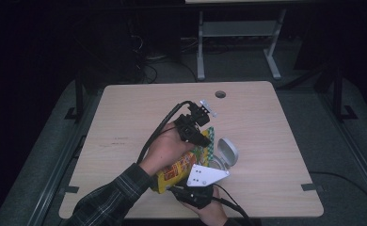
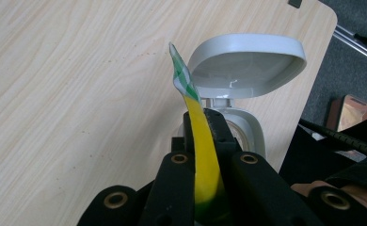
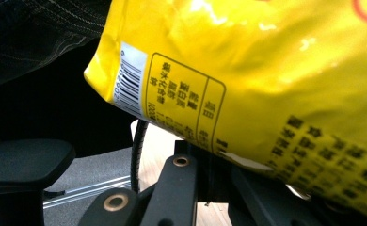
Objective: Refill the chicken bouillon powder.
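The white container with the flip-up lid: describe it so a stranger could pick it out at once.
Start from the pale wooden table and look toward its near edge, just right of the yellow snack bag that is held between the left gripper and the right gripper. There stands the small white plastic container. Its rounded hinged lid stands open, and it is the only white thing resting on the tabletop.

I am holding the snack bag (image 1: 179,169) over the table (image 1: 125,122) between my two grippers: my left gripper (image 1: 201,137) is pinching its far edge, my right gripper (image 1: 191,190) its near end. The open-lidded container (image 1: 225,155) is sitting just right of the bag.
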`<state>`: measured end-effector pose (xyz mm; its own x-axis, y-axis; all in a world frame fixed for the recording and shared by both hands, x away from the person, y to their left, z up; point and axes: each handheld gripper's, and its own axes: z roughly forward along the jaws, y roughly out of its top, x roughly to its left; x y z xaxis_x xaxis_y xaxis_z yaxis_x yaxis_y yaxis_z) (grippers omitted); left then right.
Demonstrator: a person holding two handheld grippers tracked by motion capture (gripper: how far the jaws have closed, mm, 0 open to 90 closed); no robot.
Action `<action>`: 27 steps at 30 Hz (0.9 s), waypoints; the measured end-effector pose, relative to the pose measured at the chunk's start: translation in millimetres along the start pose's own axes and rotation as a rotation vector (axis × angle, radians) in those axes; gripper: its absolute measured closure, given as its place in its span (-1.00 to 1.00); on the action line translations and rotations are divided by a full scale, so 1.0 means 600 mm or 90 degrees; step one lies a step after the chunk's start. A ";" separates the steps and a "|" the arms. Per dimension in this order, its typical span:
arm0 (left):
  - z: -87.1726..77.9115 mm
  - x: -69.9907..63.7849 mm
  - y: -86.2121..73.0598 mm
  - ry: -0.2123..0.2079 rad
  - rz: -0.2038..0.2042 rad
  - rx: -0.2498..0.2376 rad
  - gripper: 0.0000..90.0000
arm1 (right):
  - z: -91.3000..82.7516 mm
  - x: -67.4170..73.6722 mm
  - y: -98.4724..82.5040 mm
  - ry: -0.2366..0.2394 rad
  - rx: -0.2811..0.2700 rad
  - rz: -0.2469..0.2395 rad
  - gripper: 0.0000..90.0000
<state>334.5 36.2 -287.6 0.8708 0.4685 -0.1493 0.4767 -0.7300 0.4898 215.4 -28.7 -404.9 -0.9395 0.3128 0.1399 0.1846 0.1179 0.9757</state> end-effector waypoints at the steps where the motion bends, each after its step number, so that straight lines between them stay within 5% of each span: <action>1: 0.000 0.000 0.000 0.000 -0.001 0.000 1.00 | 0.000 0.000 0.000 0.001 0.001 0.000 1.00; 27: 0.000 -0.001 0.003 0.018 0.003 0.007 0.99 | 0.000 -0.002 0.000 0.003 -0.003 0.015 1.00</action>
<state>334.8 34.4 -286.6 0.8693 0.4786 -0.1233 0.4743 -0.7377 0.4804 216.5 -28.9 -404.7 -0.9363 0.3108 0.1635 0.2050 0.1057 0.9730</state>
